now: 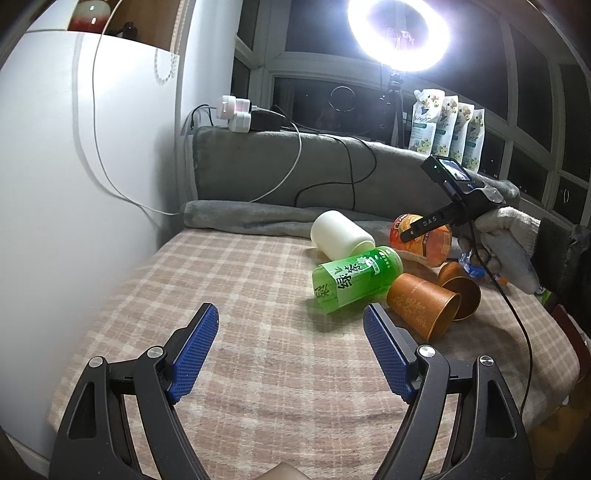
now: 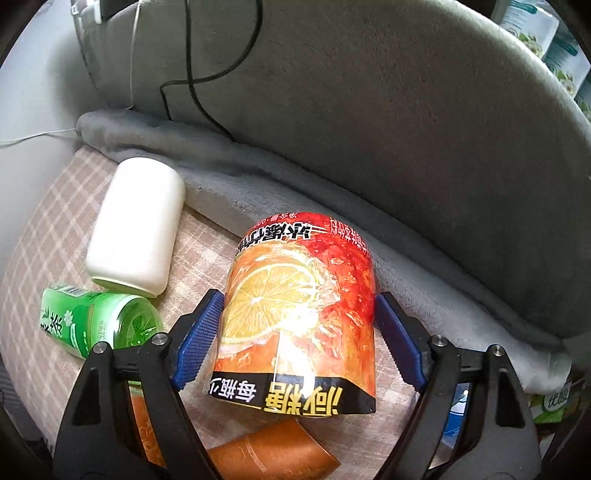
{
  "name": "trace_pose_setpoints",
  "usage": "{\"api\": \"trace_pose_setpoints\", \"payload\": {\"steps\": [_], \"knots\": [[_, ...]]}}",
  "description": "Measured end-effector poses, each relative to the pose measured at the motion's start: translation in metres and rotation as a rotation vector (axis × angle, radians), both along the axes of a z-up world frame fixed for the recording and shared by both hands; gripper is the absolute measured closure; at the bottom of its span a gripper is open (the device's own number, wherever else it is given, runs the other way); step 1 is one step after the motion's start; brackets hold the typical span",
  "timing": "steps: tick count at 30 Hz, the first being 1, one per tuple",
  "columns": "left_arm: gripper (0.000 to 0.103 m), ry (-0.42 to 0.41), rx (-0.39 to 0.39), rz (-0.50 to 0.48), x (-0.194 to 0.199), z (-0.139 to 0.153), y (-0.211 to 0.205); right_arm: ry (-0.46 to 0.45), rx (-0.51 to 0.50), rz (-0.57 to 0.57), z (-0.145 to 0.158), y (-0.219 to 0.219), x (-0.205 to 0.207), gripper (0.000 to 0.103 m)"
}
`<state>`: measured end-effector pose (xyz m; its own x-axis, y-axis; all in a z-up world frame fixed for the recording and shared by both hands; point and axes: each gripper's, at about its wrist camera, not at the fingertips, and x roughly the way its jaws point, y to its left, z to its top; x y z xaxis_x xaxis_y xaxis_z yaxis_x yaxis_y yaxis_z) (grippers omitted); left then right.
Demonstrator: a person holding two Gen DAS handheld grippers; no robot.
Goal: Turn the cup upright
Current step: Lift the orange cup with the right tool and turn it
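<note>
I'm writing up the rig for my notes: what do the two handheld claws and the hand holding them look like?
Both the left claw and the right claw have black angular linkage arms with silver pivot bolts and blue, fine-textured finger pads. Seen from the left wrist, the right unit has a black body marked "DAS", a small lit screen and a trailing black cable; a white knit glove grips it.

Ring light (image 1: 399,33), dark windows (image 1: 532,122).

Your blue finger pads (image 2: 201,332) look rough-dimpled against the orange cup's (image 2: 299,314) glossy printed wrap; matt plaid cloth (image 1: 240,295) and plush grey blanket (image 2: 332,184) lie around.
</note>
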<state>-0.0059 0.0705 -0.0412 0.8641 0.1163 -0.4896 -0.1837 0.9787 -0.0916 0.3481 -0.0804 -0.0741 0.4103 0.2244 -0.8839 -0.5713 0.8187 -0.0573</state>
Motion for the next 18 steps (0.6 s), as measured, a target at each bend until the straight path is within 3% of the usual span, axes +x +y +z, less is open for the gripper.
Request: {"api": "trace_pose_setpoints", "payload": {"steps": [10,18], "knots": [[0.022,0.002,0.015,-0.008,0.003,0.001,-0.007,-0.040,0.065,0.047,0.037,-0.028,-0.019,0.018],[0.022,0.002,0.029,-0.030,0.004,0.003,-0.020,-0.072,0.134,0.141,0.069,-0.051,-0.068,0.018]]}}
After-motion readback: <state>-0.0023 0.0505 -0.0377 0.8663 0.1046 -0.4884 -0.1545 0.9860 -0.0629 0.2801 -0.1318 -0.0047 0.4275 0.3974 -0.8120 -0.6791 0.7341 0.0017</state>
